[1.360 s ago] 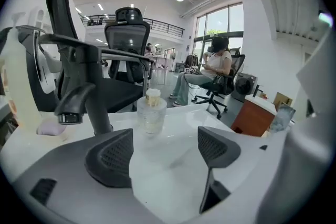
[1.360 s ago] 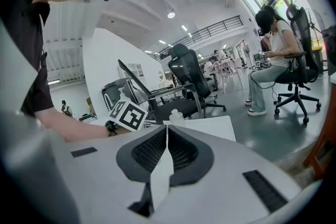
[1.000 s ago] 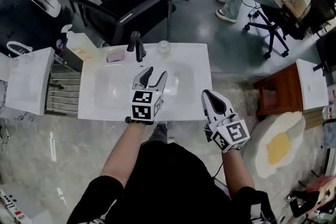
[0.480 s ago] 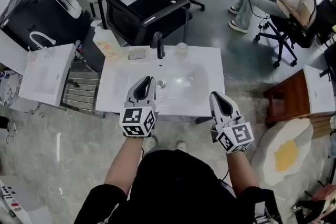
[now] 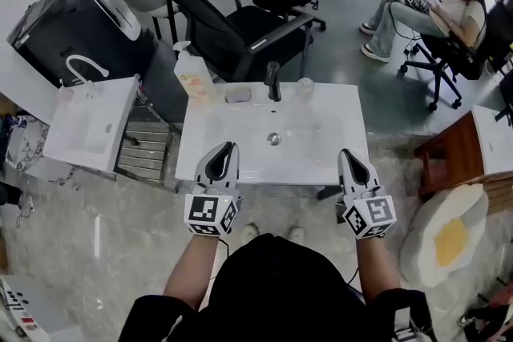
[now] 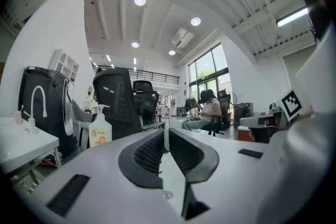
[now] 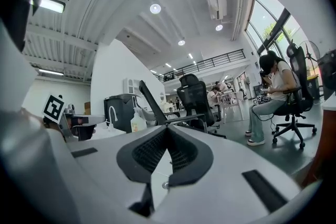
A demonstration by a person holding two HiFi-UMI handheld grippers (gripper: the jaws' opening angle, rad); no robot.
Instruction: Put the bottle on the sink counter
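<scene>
Left gripper (image 5: 228,148): I hold it level just short of the front edge of the sink counter (image 5: 337,164). Its jaws have just been closing and now meet, with nothing between them.
Right gripper (image 5: 347,154): level near the counter's front right, jaws pressed together, empty.
Basin: white and bare, with the drain (image 5: 274,138) at its middle, ahead of both grippers.
Back rim: dark faucet (image 5: 274,81) in the centre, soap dish (image 5: 238,94) to its left, clear glass (image 5: 304,88) to its right.
Bottle (image 5: 192,74): a white pump bottle, upright at the counter's back-left corner, well apart from both grippers. I cannot tell whether it stands on the counter or just beside it.
Beyond: a black office chair (image 5: 240,24).
</scene>
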